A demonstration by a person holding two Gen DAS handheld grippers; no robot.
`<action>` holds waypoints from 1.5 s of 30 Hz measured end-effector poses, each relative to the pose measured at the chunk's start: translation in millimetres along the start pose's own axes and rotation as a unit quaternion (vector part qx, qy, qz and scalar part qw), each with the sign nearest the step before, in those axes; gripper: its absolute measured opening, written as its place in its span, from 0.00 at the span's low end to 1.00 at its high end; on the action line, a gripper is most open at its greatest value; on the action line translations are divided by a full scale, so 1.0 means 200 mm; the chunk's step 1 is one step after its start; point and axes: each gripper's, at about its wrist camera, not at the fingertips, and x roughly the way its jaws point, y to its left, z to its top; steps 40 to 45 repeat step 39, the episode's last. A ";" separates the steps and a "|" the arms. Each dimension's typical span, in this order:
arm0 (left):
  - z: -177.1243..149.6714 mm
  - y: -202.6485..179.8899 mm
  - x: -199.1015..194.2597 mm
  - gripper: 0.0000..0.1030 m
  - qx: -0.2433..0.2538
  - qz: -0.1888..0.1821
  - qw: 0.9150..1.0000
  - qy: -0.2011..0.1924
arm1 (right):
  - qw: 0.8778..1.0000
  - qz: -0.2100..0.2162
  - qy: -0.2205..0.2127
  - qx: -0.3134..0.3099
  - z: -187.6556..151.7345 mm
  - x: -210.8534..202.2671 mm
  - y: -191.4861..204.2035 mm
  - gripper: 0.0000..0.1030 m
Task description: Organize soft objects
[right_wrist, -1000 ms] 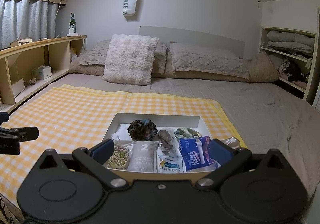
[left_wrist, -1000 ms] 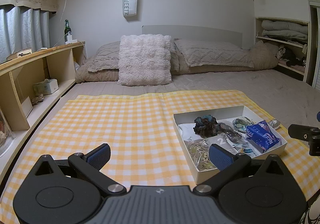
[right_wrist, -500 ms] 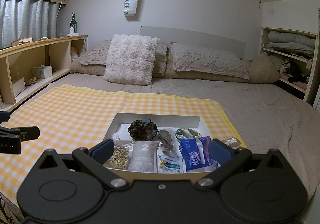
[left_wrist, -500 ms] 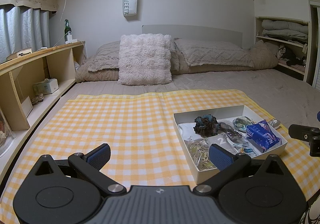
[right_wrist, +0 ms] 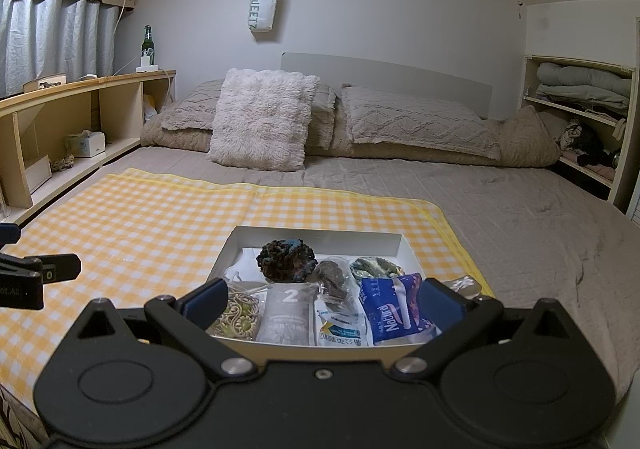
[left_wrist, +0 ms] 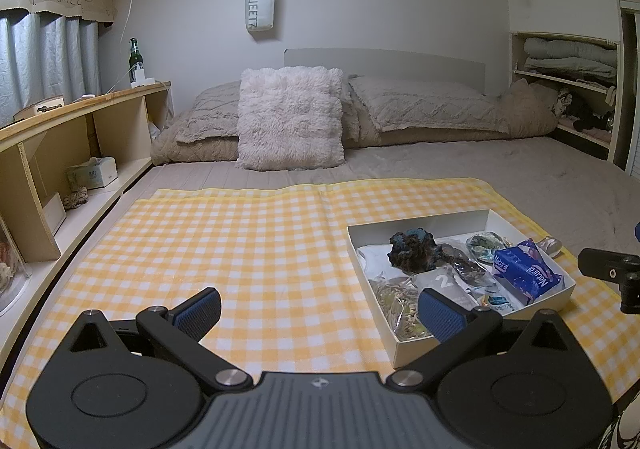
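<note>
- left gripper (left_wrist: 319, 311), black with blue ribbed pads: jaws spread wide, nothing between them, hovering over the yellow-and-white checked cloth (left_wrist: 248, 245) spread on the bed
- right gripper (right_wrist: 323, 299), same build: jaws spread wide, holding nothing, low and just in front of the shallow white cardboard box (right_wrist: 316, 239)
- white box sits on the right part of the checked cloth, near its right edge; in the left view it lies to the right of the left gripper (left_wrist: 464, 219)
- inside the box: dark fuzzy blue-brown scrunchie (right_wrist: 286, 260) at the back, brown scrunchie in clear wrap (right_wrist: 333, 280) beside it, green patterned scrunchie (right_wrist: 375, 267) back right
- front row in box: bag of beige hair ties (right_wrist: 238, 315) left, grey pouch marked "2" (right_wrist: 289, 315), white-and-teal sachet (right_wrist: 340, 323), blue "natural" tissue pack (right_wrist: 396, 309) right, leaning on the box wall
- small shiny wrapped item (right_wrist: 464, 285) lies on the cloth just outside the box's right side
- fluffy white square pillow (right_wrist: 262, 119) stands upright against beige pillows at the head of the bed, well apart from the box
- wooden shelf (left_wrist: 60, 129) runs along the left
</note>
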 end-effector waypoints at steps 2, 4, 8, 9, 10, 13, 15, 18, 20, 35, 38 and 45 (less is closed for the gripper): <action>0.00 0.00 0.00 1.00 0.000 0.000 1.000 0.000 | 1.000 0.000 0.000 0.000 0.00 0.00 0.00 1.00; 0.00 0.00 0.00 1.00 0.000 0.000 1.000 0.000 | 1.000 0.001 0.000 0.000 0.00 0.00 0.00 1.00; -0.01 0.01 0.00 1.00 0.000 0.001 1.000 0.001 | 1.000 0.000 0.000 0.000 0.00 0.00 0.00 1.00; -0.01 0.01 0.00 1.00 0.000 0.001 1.000 0.001 | 1.000 0.000 0.000 0.000 0.00 0.00 0.00 1.00; 0.00 0.01 0.00 1.00 0.000 0.001 1.000 0.001 | 1.000 0.000 0.000 0.000 0.00 0.00 0.00 1.00; 0.00 0.01 0.00 1.00 0.000 0.001 1.000 0.000 | 1.000 0.000 0.000 -0.001 0.00 0.00 0.00 1.00; 0.00 0.01 0.00 1.00 0.000 0.001 1.000 0.000 | 1.000 0.000 0.000 -0.001 0.00 0.00 0.00 1.00; 0.00 0.01 0.00 1.00 0.000 0.000 1.000 0.000 | 1.000 0.000 0.000 -0.001 0.00 0.00 0.00 1.00; 0.00 0.01 0.00 1.00 0.001 0.000 1.000 0.000 | 1.000 0.000 0.000 -0.001 0.00 0.00 0.00 1.00; 0.00 0.01 0.00 1.00 0.001 0.000 1.000 0.000 | 1.000 0.000 0.000 -0.001 0.00 0.00 0.00 1.00; 0.00 0.01 0.00 1.00 0.001 0.001 1.000 0.000 | 1.000 0.000 0.000 -0.001 0.00 0.00 0.00 1.00; 0.00 0.02 -0.01 1.00 0.000 0.002 1.000 0.001 | 1.000 0.000 0.000 -0.001 0.00 0.00 0.00 1.00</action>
